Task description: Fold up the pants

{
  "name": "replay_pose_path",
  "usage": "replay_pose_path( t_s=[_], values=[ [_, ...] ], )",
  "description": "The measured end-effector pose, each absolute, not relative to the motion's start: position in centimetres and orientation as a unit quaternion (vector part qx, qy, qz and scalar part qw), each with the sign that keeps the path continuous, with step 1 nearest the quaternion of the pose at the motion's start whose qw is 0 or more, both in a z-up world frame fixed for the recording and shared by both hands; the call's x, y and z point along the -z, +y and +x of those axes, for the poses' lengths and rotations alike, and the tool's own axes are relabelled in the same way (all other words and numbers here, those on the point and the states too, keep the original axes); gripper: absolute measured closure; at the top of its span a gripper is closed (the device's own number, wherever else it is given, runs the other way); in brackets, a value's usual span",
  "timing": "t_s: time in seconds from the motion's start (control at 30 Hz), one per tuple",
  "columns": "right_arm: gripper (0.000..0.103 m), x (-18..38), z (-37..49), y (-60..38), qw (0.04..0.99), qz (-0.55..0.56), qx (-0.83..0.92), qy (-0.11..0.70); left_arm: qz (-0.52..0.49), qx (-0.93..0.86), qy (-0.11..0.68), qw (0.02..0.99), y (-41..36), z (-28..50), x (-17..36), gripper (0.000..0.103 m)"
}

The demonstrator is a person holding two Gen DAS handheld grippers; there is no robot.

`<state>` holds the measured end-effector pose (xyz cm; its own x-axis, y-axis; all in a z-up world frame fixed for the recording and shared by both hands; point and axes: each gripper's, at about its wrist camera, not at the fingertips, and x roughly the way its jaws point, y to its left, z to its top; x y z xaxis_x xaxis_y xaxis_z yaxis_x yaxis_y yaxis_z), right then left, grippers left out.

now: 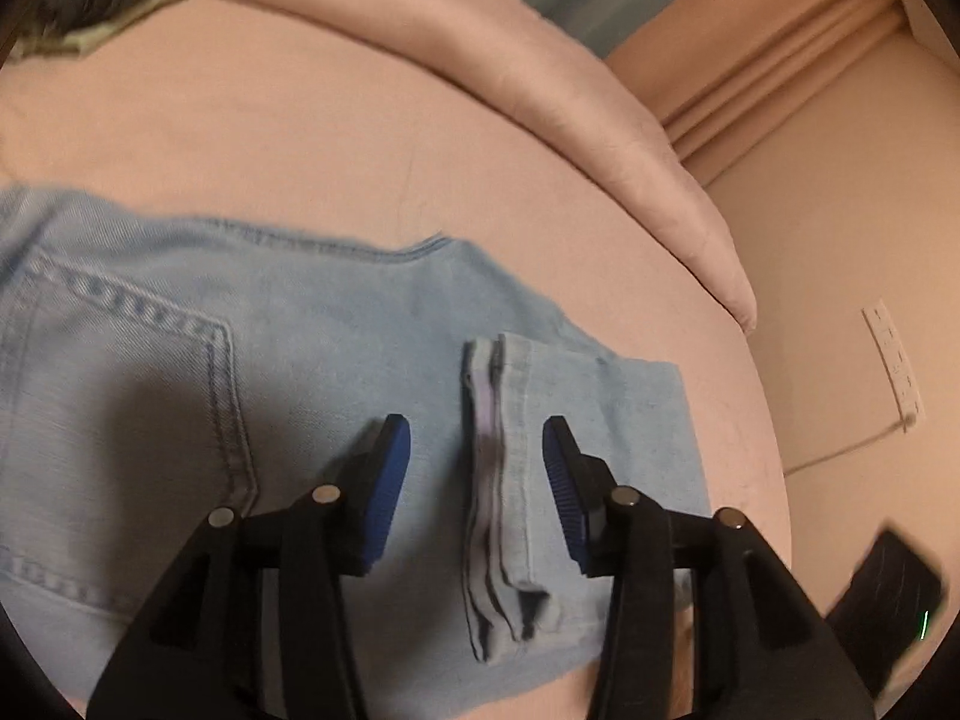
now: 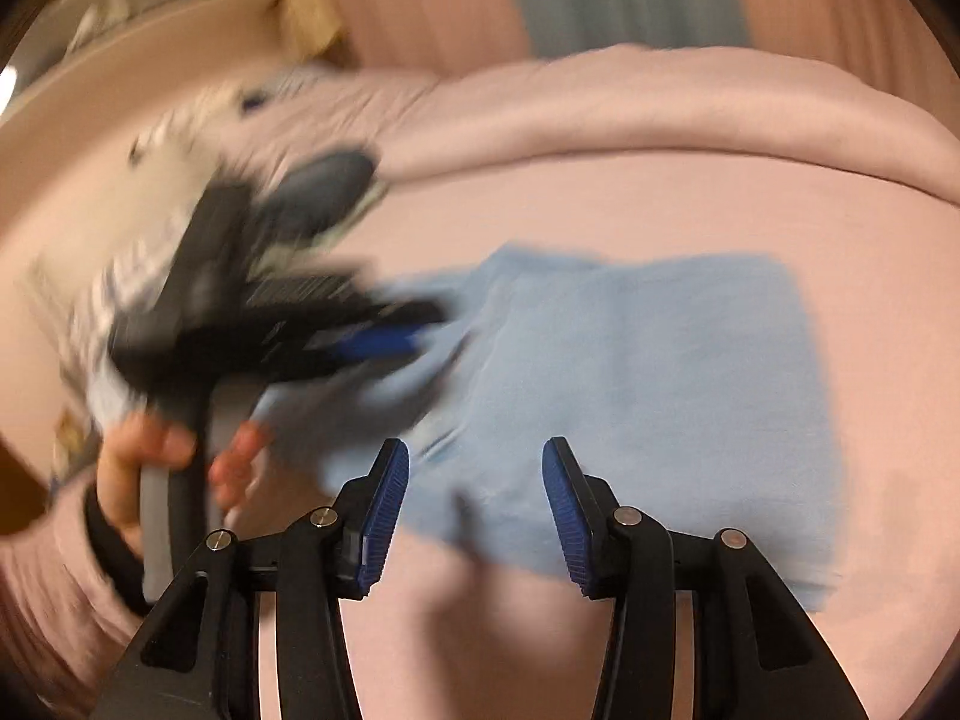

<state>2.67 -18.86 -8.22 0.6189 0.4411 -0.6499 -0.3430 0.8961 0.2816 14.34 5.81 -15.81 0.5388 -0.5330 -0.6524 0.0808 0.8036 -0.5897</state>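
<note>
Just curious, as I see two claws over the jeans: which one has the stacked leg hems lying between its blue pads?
The left claw: the folded hems lie in its open gap, untouched. The right claw is open over plain denim.

Light denim pants (image 1: 336, 324), ribbed blue pads (image 1: 390, 480)

dim warm light, fisheye warp, motion blur

No legible text, label or number anywhere.
</note>
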Motion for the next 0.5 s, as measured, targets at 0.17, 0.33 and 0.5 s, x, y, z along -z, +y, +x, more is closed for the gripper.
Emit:
replay_pose_path(
  t_s=[0.17, 0.33, 0.5],
  values=[
    [0.060, 7.2, 6.9, -25.4, 0.914, 0.115, -0.104, 0.375, -0.193, 0.243, 0.446, 0.839, 2.6, 12.5, 15.1, 0.058],
    [0.083, 7.5, 13.1, -24.4, 0.915, 0.043, -0.075, 0.395, -0.104, 0.289, 0.451, 0.838, -2.5, 11.5, 15.6, 0.059],
    [0.084, 11.4, 17.1, -23.6, 0.876, -0.007, -0.055, 0.479, -0.087, 0.279, 0.468, 0.834, -3.8, 12.1, 18.5, 0.062]
  ],
)
